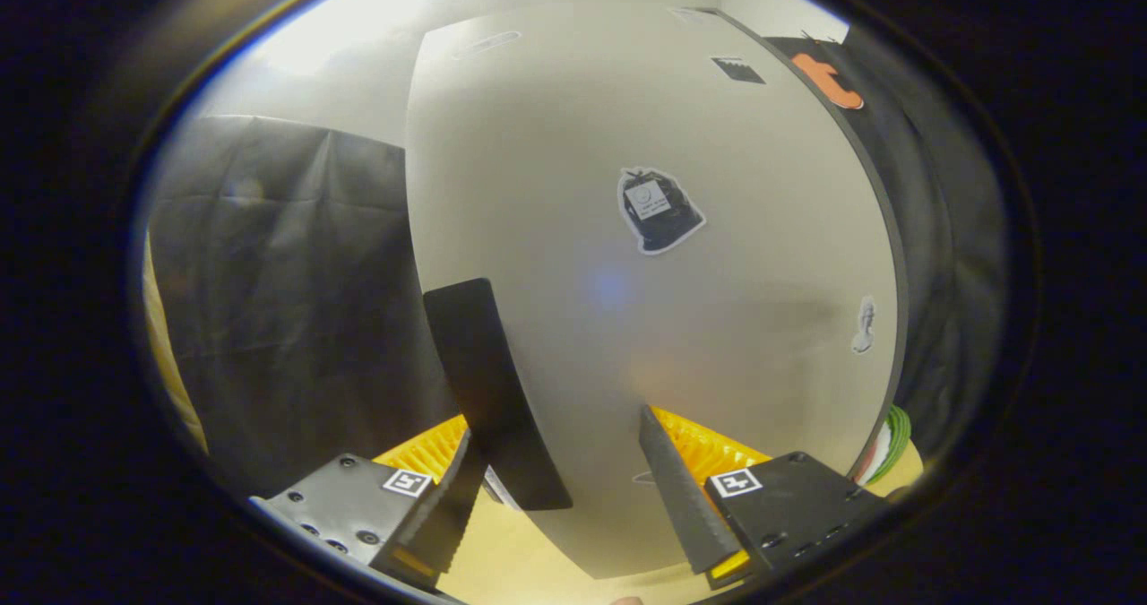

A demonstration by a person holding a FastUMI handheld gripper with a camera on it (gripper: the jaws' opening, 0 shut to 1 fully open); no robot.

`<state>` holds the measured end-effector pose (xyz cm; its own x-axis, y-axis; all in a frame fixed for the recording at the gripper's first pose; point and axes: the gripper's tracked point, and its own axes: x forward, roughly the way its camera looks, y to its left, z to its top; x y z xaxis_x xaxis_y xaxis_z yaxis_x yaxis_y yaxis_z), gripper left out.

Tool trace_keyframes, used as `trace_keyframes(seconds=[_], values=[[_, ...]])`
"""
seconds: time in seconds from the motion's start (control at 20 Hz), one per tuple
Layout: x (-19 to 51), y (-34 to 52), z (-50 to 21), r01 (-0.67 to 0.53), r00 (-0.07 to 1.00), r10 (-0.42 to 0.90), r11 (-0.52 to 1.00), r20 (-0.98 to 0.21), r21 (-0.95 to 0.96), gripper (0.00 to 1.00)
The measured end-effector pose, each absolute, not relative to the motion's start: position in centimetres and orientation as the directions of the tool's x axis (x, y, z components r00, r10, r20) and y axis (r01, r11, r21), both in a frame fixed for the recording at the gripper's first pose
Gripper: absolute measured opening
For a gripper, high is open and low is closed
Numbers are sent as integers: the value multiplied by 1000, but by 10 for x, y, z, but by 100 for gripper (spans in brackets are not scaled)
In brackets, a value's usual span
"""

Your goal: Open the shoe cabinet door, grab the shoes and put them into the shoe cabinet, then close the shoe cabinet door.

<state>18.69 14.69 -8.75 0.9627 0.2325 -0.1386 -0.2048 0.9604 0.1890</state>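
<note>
The white shoe cabinet door (627, 130) stands very close in front of me, with a few stickers on its face. A black handle strip (488, 381) runs down its left edge. My gripper (556, 421) is open and straddles that edge. The left finger (444, 511) sits just left of the handle and seems to touch it. The right finger (681, 488) lies against the door's face, well clear of the handle. I cannot tell whether the door is ajar.
Black cloth (296, 318) hangs to the left of the door and also on its right. Pale wooden floor (520, 556) lies under the fingers. A green, white and red striped thing (889, 448) peeks out past the door's lower right edge.
</note>
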Motion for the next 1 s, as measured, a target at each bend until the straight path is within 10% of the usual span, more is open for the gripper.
trace_keyframes(seconds=[1.0], values=[[185,153,-87,-32,991,48,991,-122,129,99]])
